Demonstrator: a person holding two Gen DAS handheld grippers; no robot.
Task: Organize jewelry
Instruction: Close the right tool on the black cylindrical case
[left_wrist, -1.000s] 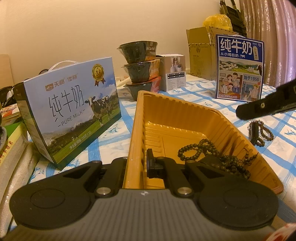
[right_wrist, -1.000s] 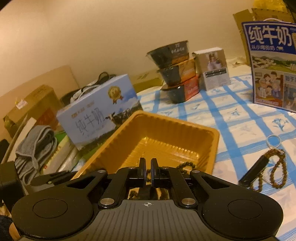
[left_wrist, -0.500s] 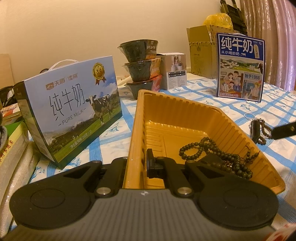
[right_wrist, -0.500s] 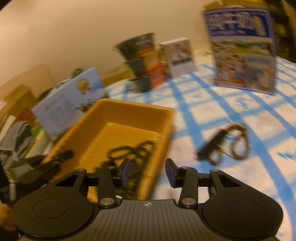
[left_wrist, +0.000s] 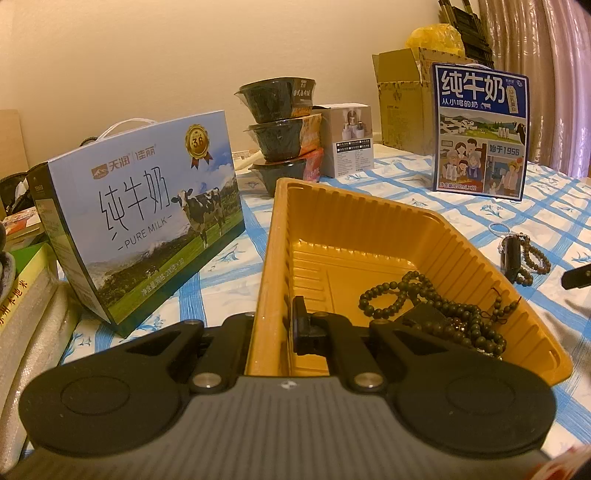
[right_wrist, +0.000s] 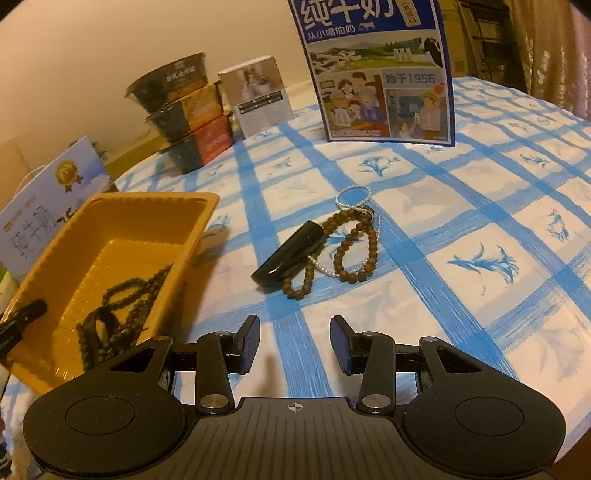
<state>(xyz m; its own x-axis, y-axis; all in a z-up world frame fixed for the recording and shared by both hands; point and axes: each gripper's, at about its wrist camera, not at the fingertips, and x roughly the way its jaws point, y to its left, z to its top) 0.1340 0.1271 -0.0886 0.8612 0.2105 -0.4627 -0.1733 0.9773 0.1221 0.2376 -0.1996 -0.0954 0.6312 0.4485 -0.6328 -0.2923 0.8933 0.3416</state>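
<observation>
The right gripper (right_wrist: 294, 343), jaws parted and empty after just opening, hangs over the checked desk (right_wrist: 480, 206) with a black bangle (right_wrist: 288, 254) and brown bead bracelets (right_wrist: 351, 247) straight ahead — the bangle's long axis slanting up to the right. The left gripper (left_wrist: 275, 328) clamps the near wall of the yellow tray (left_wrist: 369, 221), which holds dark beads (left_wrist: 436, 310) — the right hand is plainly the nearer one.

Each black hand-held gripper (right_wrist: 294, 341) has ribbed grey housing, silver screws, round discs.
</observation>
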